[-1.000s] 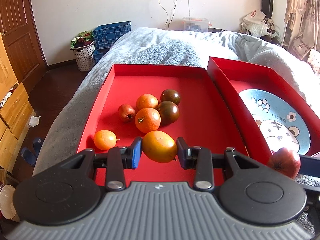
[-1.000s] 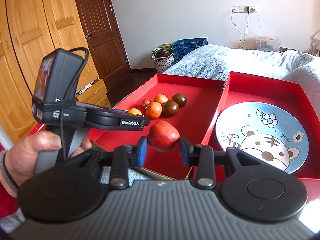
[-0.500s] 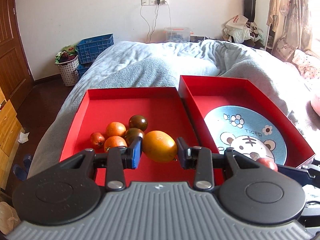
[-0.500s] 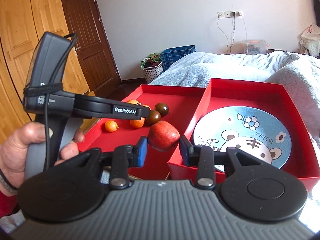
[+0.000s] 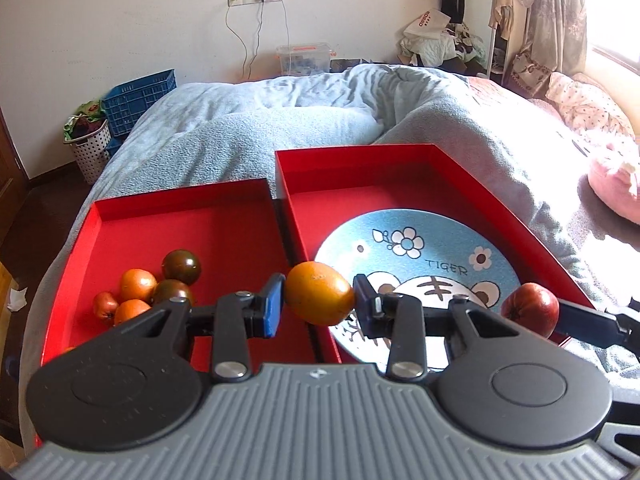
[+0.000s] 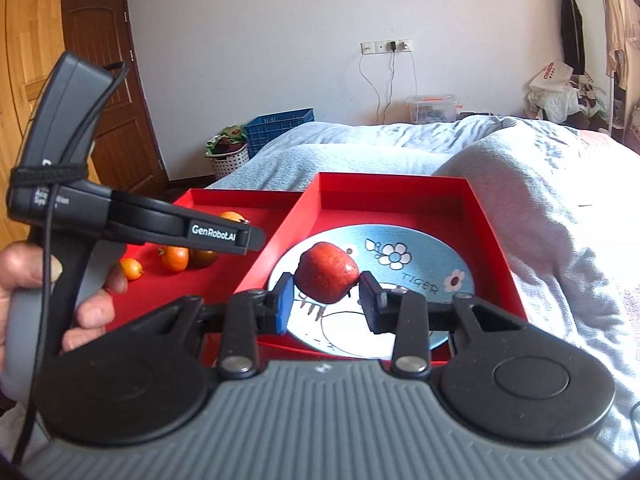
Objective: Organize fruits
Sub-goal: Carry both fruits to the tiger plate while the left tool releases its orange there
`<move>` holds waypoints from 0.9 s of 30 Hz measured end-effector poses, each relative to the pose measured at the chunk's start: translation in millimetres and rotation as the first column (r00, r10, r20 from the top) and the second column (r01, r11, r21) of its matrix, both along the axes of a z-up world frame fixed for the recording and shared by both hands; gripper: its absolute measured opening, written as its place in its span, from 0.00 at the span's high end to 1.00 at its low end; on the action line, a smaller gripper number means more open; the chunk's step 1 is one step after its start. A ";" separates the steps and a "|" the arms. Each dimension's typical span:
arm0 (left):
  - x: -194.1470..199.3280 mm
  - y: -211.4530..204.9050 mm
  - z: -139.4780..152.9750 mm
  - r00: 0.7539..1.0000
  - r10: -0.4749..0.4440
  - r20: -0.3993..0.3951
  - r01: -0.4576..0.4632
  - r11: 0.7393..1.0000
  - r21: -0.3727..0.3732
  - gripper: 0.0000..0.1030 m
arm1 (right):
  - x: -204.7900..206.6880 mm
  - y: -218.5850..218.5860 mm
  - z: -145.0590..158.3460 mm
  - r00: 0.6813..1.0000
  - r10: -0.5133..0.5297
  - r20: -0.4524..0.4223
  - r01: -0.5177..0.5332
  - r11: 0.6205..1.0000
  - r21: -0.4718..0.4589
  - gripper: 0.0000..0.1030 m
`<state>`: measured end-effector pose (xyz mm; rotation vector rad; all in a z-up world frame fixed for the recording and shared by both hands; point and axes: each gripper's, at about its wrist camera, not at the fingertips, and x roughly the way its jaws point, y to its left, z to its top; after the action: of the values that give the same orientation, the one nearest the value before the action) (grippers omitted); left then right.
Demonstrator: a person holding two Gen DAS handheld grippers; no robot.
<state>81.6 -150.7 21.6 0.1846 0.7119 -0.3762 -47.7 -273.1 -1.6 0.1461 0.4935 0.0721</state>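
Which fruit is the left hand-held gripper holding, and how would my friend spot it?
Find the red box with the blue tiger plate. At its near-left edge, the left hand-held gripper holds an orange fruit, larger and more egg-shaped than the others.

1. The tiger plate (image 5: 420, 248) is partly hidden behind the left gripper (image 5: 319, 304) and its orange fruit (image 5: 319, 298).
2. The fruit pile (image 6: 176, 258) is half covered in the right wrist view.
3. The person's hand (image 6: 48, 280) gets cut off at the frame edge.

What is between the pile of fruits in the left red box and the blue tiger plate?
Only bare red floor and the boxes' adjoining walls separate the pile from the plate, in the left wrist view.
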 end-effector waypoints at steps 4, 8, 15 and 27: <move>4.4 -25.6 -9.9 0.999 -0.036 -0.015 0.037 0.999 0.024 0.59 | 1.5 -10.2 -6.2 1.000 -0.027 -0.012 0.028 1.000 0.015 0.63; 15.0 -44.7 -21.2 0.998 -0.051 -0.046 0.052 0.998 0.026 0.59 | 3.4 -16.0 -11.2 0.999 -0.035 -0.021 0.035 0.999 0.031 0.63; 37.8 -64.5 -47.3 0.994 -0.027 -0.107 0.032 0.998 0.048 0.59 | 4.0 -26.1 -19.1 0.998 -0.058 -0.040 0.060 0.997 0.047 0.63; 47.5 -84.1 -64.3 0.990 -0.066 -0.128 0.077 0.994 0.080 0.57 | 13.2 -32.9 -28.9 0.993 -0.084 -0.087 0.087 0.996 0.033 0.63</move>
<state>129.1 -234.8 -42.7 0.2692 0.8470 -0.4292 -34.5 -306.0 -30.4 0.2072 0.5705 -0.0091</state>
